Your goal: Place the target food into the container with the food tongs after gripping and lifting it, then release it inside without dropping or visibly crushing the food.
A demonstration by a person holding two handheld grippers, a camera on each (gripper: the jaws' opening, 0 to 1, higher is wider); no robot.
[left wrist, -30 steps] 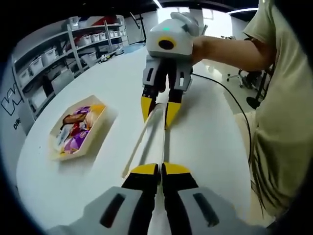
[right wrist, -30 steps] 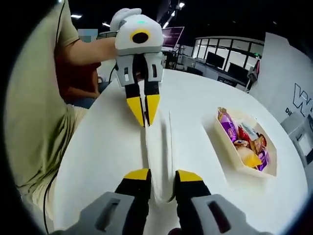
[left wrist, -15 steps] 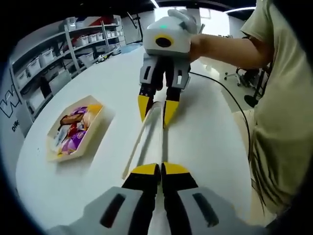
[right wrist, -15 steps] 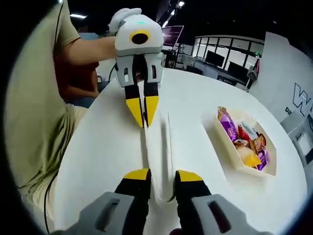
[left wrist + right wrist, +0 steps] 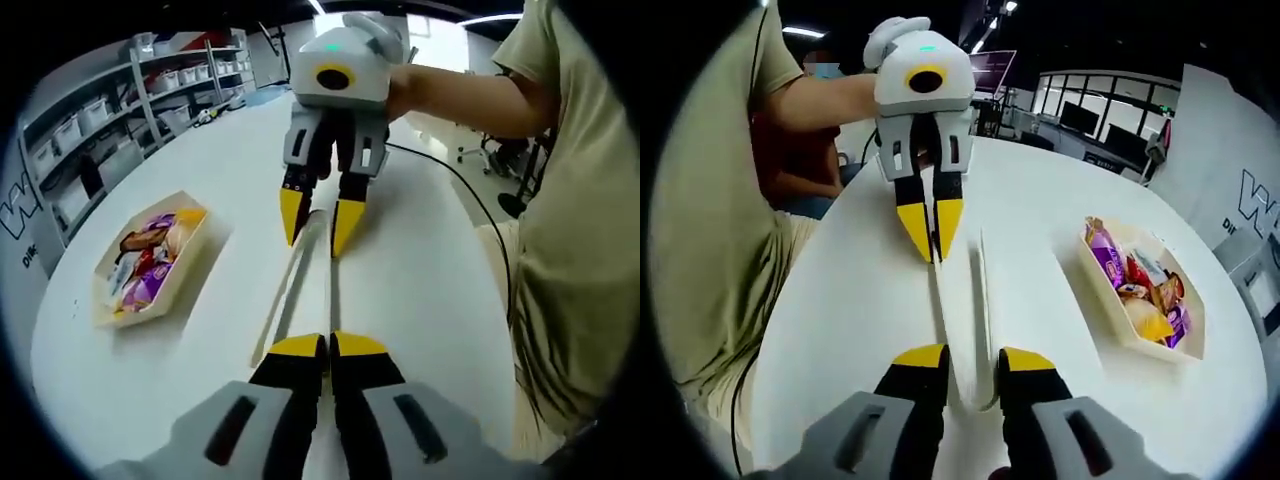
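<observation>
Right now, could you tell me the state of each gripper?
Left gripper: shut on one end of the food tongs.
Right gripper: partly open around the tongs' wider end.

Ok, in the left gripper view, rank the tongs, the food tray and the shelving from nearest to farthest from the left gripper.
1. Tongs: clamped in the left gripper, stretching ahead.
2. Food tray: on the table, off to the view's left.
3. Shelving: beyond the table, upper left.

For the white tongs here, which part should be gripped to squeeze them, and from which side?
Grip the tongs mid-length, where the two arms stand apart, closing across them from the outer sides. The right gripper already straddles the arms that way; the left gripper pinches the joined end, which likely only steadies them.
</observation>
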